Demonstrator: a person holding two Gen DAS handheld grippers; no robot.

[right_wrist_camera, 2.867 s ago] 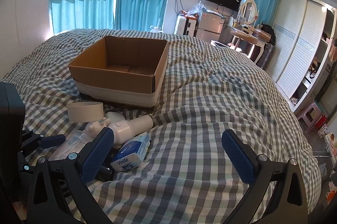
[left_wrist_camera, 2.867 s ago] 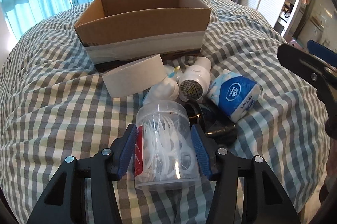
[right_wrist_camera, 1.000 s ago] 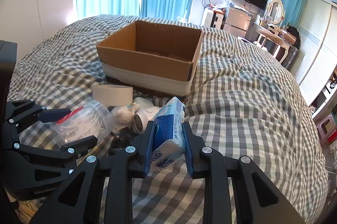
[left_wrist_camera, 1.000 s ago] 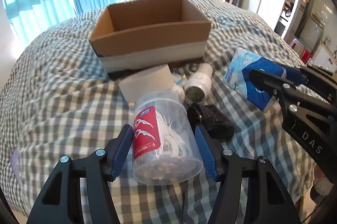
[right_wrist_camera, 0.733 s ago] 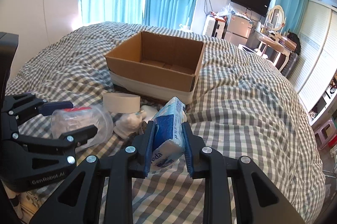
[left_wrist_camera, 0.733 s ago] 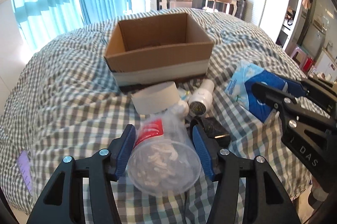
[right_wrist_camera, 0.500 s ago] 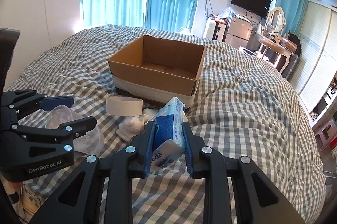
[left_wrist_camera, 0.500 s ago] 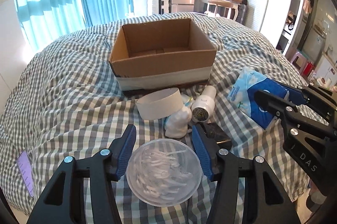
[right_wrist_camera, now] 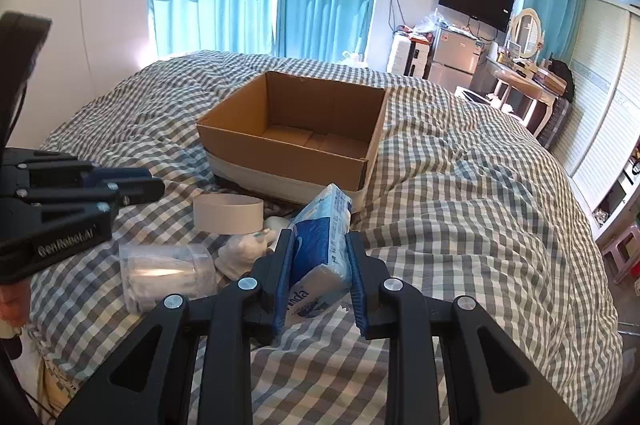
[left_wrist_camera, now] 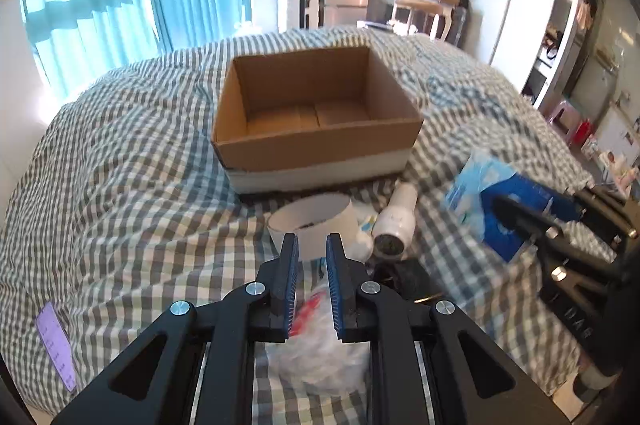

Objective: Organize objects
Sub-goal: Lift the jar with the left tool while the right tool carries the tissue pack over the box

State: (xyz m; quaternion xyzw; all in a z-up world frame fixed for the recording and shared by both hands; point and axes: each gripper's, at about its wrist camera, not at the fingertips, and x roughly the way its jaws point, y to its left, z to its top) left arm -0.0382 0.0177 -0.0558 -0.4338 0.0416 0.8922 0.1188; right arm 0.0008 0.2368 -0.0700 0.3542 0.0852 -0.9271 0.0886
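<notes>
The right claw is closed on a blue and white tissue pack, which it holds above the checked bed cover, lifted clear of the other things. The left claw has its two blue pads brought near together with only a narrow gap, and nothing is between them. Under it, a clear plastic jar with white picks inside lies on its side on the cover; in the left wrist view this jar is blurred and partly hidden by the fingers. Just beyond the jar stands a wide roll of white tape, and beside the roll are a small white figure and a white bottle-shaped device lying with its dark end toward the camera. A dark object lies near the device; I cannot tell what it is. The open cardboard box sits further back on the bed, with nothing visible inside.
</notes>
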